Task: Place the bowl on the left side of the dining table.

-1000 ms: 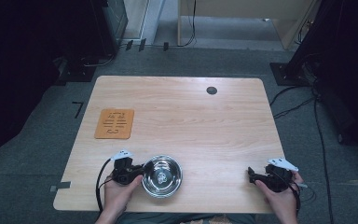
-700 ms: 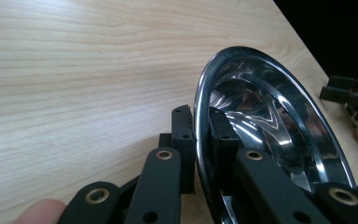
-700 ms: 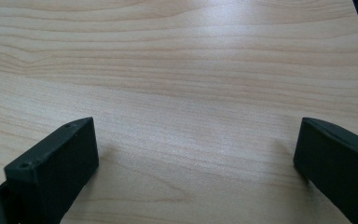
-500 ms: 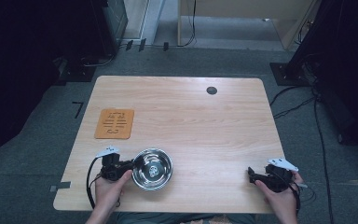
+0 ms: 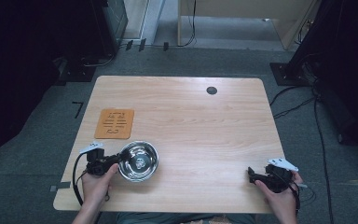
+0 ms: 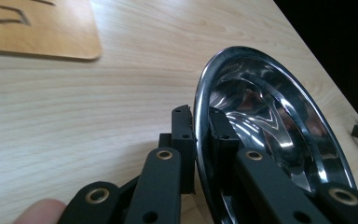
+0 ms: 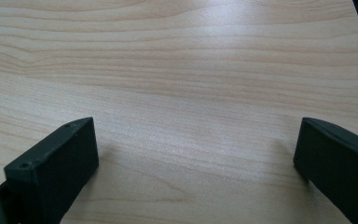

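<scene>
Because the left gripper has its two black jaws pinched on the rim of the steel bowl, one jaw outside the wall and one inside, the bowl can be dragged or lifted by its edge alone; a thin rim is the only part of so wide a dish that the jaws could close on. In the high view the same gripper sits at the lower left of the frame, in the person's left hand, with the bowl just to its right, near the front edge of the table. From the left gripper view the bowl looks tipped, its far side raised, though whether it rests on the wood or hangs just above it I cannot tell.

At the lower right of the high view the right gripper lies low in the person's right hand, well apart from the bowl. Its own view shows the jaws spread wide with nothing but bare wood between them, so it seems parked out of the way while the left does the work.

Farther up and to the left of the bowl lies an orange mat with cut slots, near the bowl but not touching it; I judge it the likely resting place for the dish. Beyond, near the far edge, is a small dark round hole.
</scene>
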### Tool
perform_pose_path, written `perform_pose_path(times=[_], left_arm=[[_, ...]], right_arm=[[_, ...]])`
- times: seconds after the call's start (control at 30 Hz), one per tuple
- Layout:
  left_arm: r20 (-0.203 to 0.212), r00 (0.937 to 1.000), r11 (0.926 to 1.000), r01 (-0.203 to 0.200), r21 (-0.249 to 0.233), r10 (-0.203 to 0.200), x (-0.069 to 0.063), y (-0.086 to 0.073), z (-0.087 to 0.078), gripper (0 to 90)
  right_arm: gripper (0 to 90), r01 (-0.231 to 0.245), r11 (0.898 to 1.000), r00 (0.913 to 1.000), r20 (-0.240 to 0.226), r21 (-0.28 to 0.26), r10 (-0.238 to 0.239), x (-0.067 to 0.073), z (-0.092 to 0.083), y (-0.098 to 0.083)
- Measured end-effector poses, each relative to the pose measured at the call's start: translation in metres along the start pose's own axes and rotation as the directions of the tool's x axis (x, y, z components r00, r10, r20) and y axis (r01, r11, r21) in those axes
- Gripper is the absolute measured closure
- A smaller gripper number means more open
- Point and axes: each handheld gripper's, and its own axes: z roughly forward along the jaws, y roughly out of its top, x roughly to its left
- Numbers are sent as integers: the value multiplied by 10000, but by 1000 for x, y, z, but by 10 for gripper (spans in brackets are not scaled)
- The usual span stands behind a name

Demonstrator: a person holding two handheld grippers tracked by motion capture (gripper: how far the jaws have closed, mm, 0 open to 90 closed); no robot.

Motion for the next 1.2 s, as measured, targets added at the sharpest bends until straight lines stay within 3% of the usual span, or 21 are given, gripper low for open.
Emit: perform_pose_path(times=[0.3,0.53,0.7,0.8,0.83,1.03,1.17,1.2], left_arm=[[-522,9985,9988,108,-487,-134,20,11,-10,846],[-652,9973,9966,280,-778,-331,30,20,-15,846],[-581,9947,9905,781,-1135,-850,41,28,-18,847],[-728,9931,9889,829,-1230,-923,45,33,-19,846],[-627,9913,9852,1064,-1344,-1156,50,37,-20,846],[-518,9860,9748,1476,-1670,-1582,56,46,-20,846],[-944,9821,9732,1441,-1790,-1628,61,51,-18,846],[-985,9767,9668,1691,-1917,-1904,66,53,-18,846]], right_arm=[[0,0,10000,10000,1,0,0,0,0,0],[0,5,10000,10000,0,1,-5,0,0,0],[0,1,10000,10000,0,1,-1,0,0,0],[0,-1,10000,10000,1,0,1,0,0,0],[0,0,10000,10000,1,0,0,0,0,0],[0,2,10000,10000,1,0,-2,0,0,0],[0,-1,10000,10000,1,0,1,0,0,0],[0,2,10000,10000,1,1,-2,0,0,0]])
